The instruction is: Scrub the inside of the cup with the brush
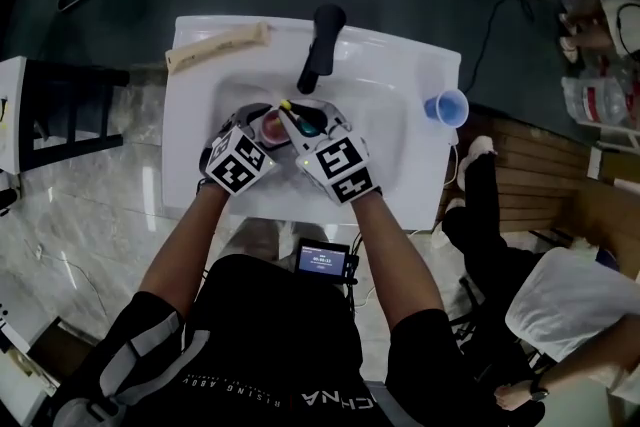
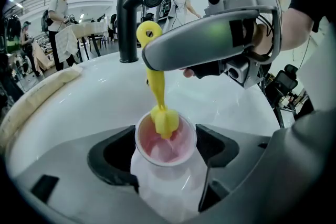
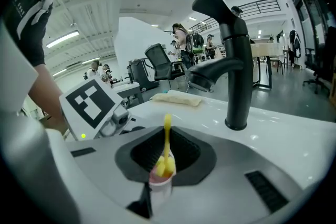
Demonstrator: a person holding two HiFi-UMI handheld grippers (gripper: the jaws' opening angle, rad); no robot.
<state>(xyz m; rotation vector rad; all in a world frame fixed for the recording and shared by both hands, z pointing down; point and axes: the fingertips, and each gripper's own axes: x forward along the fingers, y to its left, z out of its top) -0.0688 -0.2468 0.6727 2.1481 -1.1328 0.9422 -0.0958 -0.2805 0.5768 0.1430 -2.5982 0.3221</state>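
the left tongs (image 2: 167, 155) are clamped on a cup (image 2: 165, 186), 1 pad pressing on each side of its white outer wall. the cup is tilted with its mouth turned away from that gripper's camera, so the pink inside shows. in the head view it hangs over the basin (image 1: 390, 130) of a white sink surface (image 1: 405, 80), just in front of the black faucet (image 1: 322, 50).

the right tongs (image 3: 166, 152) are closed on the thin handle of a yellow brush (image 2: 164, 120). the handle runs down from those tongs into the cup's mouth. the yellow brush head sits just inside the rim, at the far side of the opening, against the pink wall. in the left gripper view the right tongs' grey fingers cross the upper part of the handle, above the cup.

both grippers are close together over the basin, their marker cubes side by side in the head view.

a beige oblong pad (image 1: 218, 45) lies on the back left corner of the surface, well apart from the cup. a blue cup (image 1: 447, 107) stands on the right edge of the surface, near the basin.

people stand and sit in the room behind the faucet in both gripper views.
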